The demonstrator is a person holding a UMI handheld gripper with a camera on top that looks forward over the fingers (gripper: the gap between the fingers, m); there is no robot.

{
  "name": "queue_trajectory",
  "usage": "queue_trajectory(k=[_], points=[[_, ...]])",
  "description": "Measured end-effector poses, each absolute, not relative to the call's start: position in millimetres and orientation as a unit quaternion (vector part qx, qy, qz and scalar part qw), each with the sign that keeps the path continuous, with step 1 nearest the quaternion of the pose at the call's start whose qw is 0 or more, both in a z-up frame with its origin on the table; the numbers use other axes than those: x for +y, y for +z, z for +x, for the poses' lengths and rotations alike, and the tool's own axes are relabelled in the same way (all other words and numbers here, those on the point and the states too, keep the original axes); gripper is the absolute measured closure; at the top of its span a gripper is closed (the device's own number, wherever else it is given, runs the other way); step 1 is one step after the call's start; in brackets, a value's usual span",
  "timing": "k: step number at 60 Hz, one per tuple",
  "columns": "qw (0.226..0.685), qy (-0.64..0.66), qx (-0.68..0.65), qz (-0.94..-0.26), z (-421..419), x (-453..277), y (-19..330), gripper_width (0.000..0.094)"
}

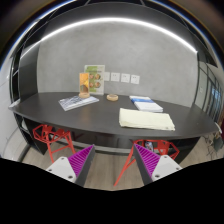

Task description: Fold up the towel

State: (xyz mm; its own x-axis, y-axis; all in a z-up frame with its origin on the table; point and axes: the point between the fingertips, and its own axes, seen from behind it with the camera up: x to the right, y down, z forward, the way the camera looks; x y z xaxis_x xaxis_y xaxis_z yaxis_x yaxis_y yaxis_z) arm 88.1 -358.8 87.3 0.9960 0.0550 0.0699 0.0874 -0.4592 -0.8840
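a dark table [100, 112] crosses the middle of the frame before a grey wall. left on it lies an open booklet [77, 102], a standing card [93, 81] behind. the folded pale towel [146, 120] lies right of centre. below, the gripper [111, 163] hangs with fingers apart, holding nothing.

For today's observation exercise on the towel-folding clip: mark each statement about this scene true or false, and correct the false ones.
1. The tool is shut on the towel. False: its fingers are open, holding nothing.
2. The towel lies flat on the dark table. True.
3. The towel lies on the floor. False: it lies near the table's front edge.
4. An upright card stands near the table's back. True.
5. Red chairs stand in front of the table. True.
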Motion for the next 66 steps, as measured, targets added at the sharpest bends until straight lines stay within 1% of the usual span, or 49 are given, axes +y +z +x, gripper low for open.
queue_trajectory(k=[7, 13, 17, 22, 28, 33, 42, 45, 46, 47, 48, 50, 57, 60, 61, 62, 63, 66], points=[[0.532, -0.023, -0.024, -0.846, 97.4, -339.4, 94.9, 0.0148], [0.543, -0.012, -0.017, -0.84, 98.7, -299.5, 100.6, 0.0152], [0.541, -0.009, -0.017, -0.841, 99.8, -266.0, 92.9, 0.0153], [0.533, -0.019, -0.039, -0.845, 99.4, -219.8, 75.0, 0.0159], [0.537, -0.041, -0.075, -0.839, 101.5, -163.7, 57.5, 0.017], [0.536, -0.055, -0.087, -0.838, 110.8, -121.2, 42.2, 0.0207], [0.513, -0.073, -0.12, -0.847, 130.4, -69.6, 9.9, 0.0372], [0.502, -0.076, -0.13, -0.851, 137.1, -61.9, -1.6, 0.0472], [0.497, -0.074, -0.133, -0.854, 138.3, -60.9, -6.8, 0.0478], [0.501, -0.066, -0.137, -0.852, 135.8, -58.6, -6.9, 0.0503], [0.507, -0.056, -0.137, -0.849, 134.1, -56.0, -6.1, 0.0609], [0.508, -0.04, -0.137, -0.85, 132.1, -54.8, -8.4, 0.0658], [0.515, -0.011, -0.148, -0.844, 131.2, -53.3, -10.1, 0.0667], [0.51, 0.005, -0.143, -0.848, 126.8, -55.7, -8.8, 0.0728], [0.51, 0.01, -0.144, -0.848, 126.1, -55.2, -8.6, 0.0698], [0.51, 0.011, -0.145, -0.848, 127.1, -54.2, -8.5, 0.076], [0.511, 0.01, -0.145, -0.847, 129.0, -52.4, -8.4, 0.0843], [0.516, 0.023, -0.142, -0.844, 130.1, -45.2, -8.3, 0.0893]])
